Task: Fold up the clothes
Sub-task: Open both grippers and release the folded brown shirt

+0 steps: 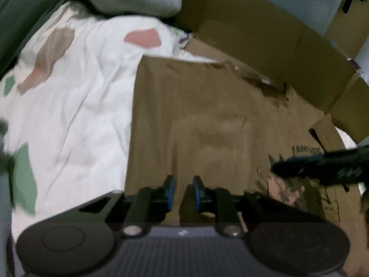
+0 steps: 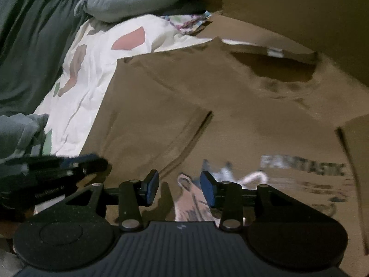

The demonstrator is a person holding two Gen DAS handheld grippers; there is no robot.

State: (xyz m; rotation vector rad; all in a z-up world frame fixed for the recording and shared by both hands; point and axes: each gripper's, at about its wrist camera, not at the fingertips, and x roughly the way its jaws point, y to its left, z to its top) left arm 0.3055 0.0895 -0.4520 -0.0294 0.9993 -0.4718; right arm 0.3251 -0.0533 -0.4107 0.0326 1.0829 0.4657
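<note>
Lying flat on the bed (image 2: 76,73) for folding, the brown T-shirt (image 2: 207,106) is unheld — left gripper (image 1: 183,192) narrowly parted, right gripper (image 2: 180,188) wider, both empty.

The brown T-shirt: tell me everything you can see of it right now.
The brown T-shirt lies face up, spread over a white patterned bedsheet, its neck opening with a white label farthest from the cameras. It looks like soft cotton. One side is folded in over the body, leaving a straight edge beside the sheet. A print reading FANTASTIC with a picture sits on the chest. Neither gripper visibly holds it.
</note>
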